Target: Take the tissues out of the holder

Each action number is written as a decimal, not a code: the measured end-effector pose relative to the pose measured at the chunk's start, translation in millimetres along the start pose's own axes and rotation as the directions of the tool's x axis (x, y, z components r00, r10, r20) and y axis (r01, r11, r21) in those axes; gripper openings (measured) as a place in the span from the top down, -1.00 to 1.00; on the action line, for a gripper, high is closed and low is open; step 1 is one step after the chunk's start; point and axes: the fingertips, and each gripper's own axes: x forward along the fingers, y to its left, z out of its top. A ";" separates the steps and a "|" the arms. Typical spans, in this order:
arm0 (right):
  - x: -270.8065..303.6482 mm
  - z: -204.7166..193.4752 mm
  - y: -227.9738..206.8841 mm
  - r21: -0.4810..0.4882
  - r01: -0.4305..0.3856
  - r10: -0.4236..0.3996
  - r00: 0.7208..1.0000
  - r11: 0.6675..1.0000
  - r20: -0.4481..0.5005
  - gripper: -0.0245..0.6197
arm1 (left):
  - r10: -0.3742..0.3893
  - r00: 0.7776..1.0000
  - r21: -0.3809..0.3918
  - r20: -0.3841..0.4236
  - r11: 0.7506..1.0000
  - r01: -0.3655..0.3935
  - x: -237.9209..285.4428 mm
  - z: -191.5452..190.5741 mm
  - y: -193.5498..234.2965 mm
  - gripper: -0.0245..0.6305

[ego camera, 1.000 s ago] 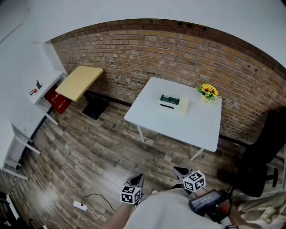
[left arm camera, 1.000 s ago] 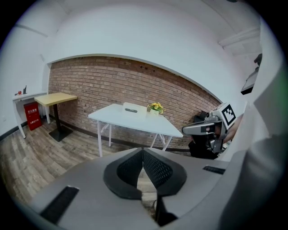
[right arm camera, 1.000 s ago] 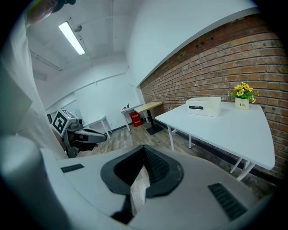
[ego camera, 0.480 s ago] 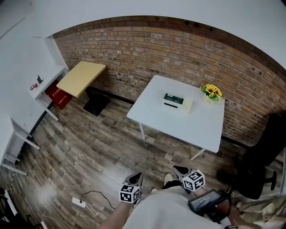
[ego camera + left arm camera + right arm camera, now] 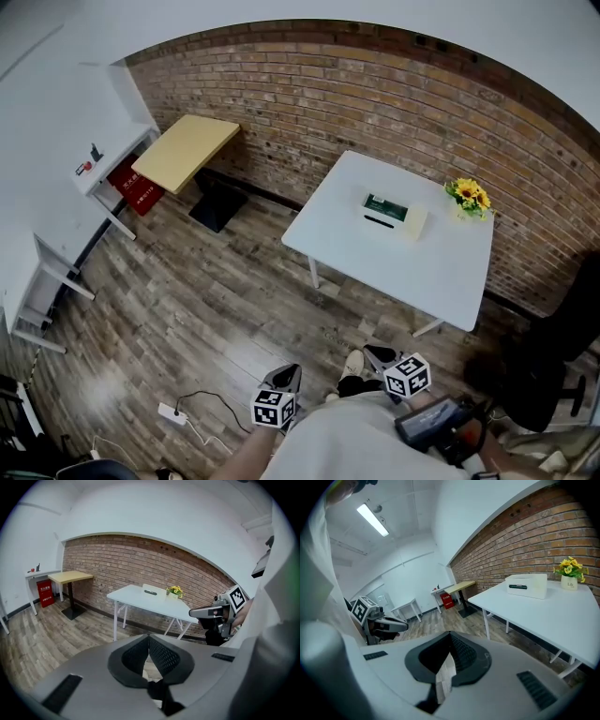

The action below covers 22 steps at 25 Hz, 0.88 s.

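The tissue holder, a pale box with a dark green top, lies on the white table by the brick wall; it shows as a white box in the right gripper view and small and far off in the left gripper view. Both grippers are held low near the person's body, far short of the table. My left gripper is shut with nothing in it. The jaws of my right gripper also meet, empty.
A pot of yellow flowers stands at the table's far right corner. A yellow-topped desk and a red box are at the left wall, a black chair at the right. A power strip with cable lies on the wooden floor.
The head view has shifted: table, holder and desk sit a little further right and lower in the picture. Both grippers keep their place and stay shut.
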 end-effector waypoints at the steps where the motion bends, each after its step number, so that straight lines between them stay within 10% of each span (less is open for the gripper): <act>1: 5.4 4.5 -2.6 -0.003 -0.007 0.007 1.000 1.000 0.001 0.90 | 0.004 1.000 0.000 -0.001 1.000 -0.004 3.2 2.9 3.0 0.89; 22: 79.4 102.4 -127.0 0.055 -0.025 0.022 0.998 0.998 0.052 0.90 | -0.009 1.000 0.138 -0.022 0.990 0.012 135.1 152.4 34.1 0.89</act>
